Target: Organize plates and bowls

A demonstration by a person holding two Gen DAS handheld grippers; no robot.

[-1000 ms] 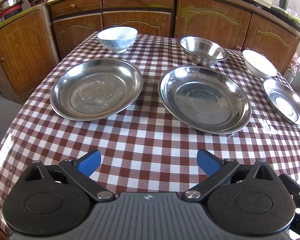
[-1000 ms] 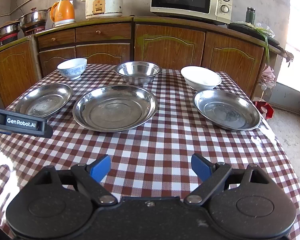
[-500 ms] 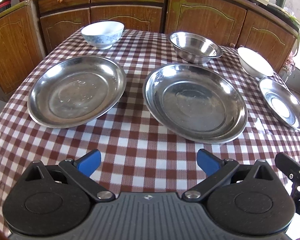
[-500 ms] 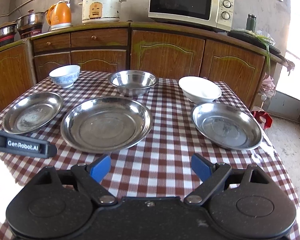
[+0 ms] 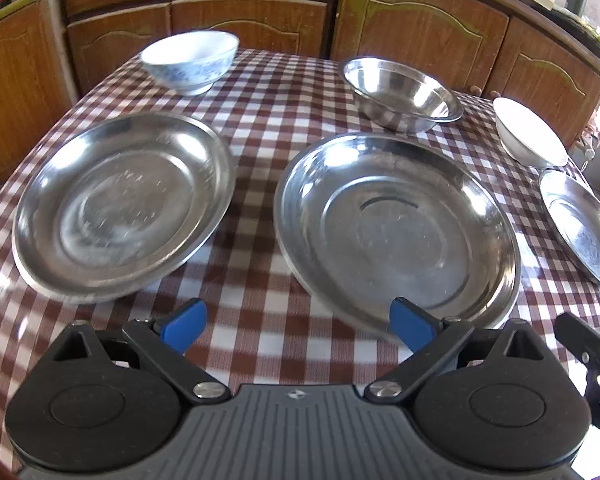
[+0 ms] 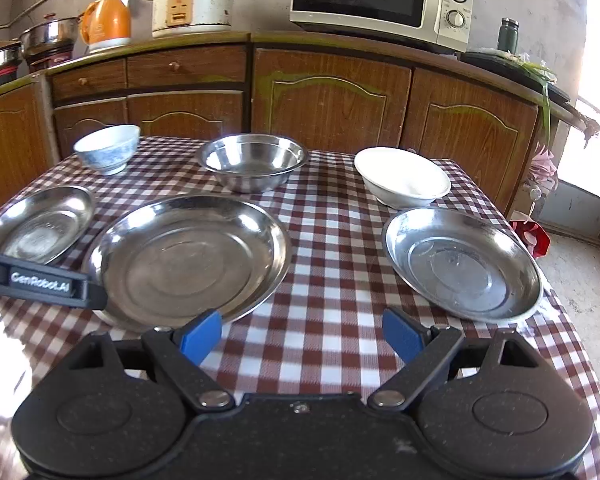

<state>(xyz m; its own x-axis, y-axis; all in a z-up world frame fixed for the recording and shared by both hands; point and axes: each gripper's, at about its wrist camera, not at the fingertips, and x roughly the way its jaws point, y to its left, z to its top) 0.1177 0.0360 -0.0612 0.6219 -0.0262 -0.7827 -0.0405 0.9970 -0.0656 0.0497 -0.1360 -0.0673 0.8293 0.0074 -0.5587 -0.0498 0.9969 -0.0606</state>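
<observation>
Orange kettle (image 6: 107, 22) only in right view

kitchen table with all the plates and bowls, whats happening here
A person holds a gripper in each hand over the checkered table; both are open and empty. Nothing is stacked yet: three steel plates sit in a near row, three bowls behind. The left gripper hovers at the near rim of the large middle plate, beside the left plate. The right gripper hangs between the middle plate and the right plate.

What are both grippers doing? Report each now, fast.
Left gripper: jaws open, holding nothing, above the checked tablecloth.
Right gripper: jaws open, holding nothing.
</observation>
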